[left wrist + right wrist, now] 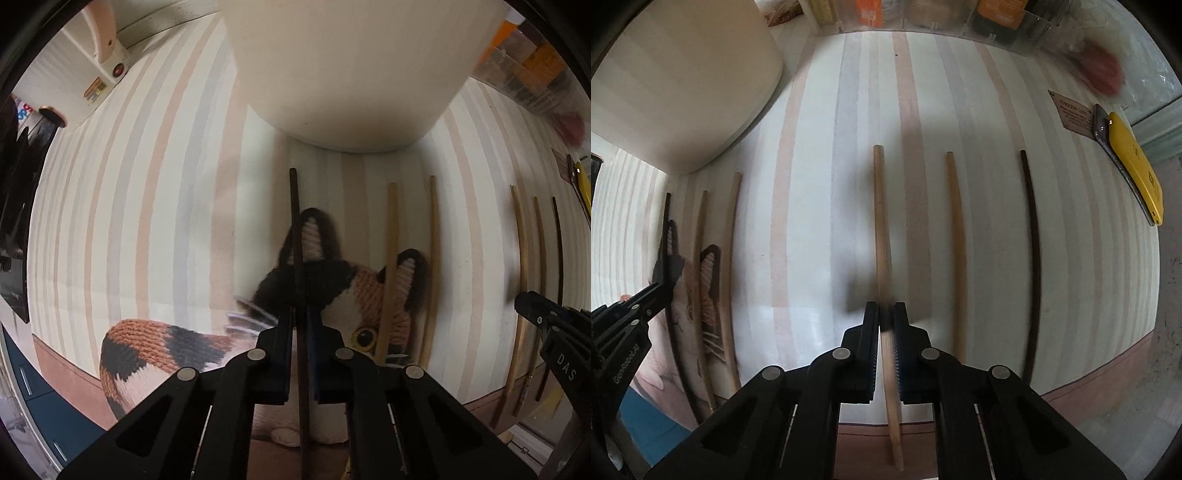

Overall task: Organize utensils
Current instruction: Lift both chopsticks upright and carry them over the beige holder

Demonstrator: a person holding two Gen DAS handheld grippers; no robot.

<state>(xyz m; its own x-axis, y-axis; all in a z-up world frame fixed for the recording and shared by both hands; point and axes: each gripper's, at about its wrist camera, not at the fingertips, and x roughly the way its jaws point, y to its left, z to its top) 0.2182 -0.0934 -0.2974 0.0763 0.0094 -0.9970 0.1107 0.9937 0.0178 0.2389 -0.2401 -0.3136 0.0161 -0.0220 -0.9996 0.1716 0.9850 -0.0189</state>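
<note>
I am holding a thin dark wooden chopstick [297, 258] and a pale wooden chopstick [882, 236]; four more chopsticks are lying parallel on the striped cloth.

The flat cloth [820, 221] carries lengthwise stripes of cream, pale grey and dusty pink, with a brownish-pink border. The knitted cat toy [332, 291] is patched orange, black and white, with pink inner ears and a yellow eye. One thin chopstick [297, 258] is dark brown; another slim wooden chopstick [882, 236] is light tan. The rounded container [351, 66] is plain cream.
</note>
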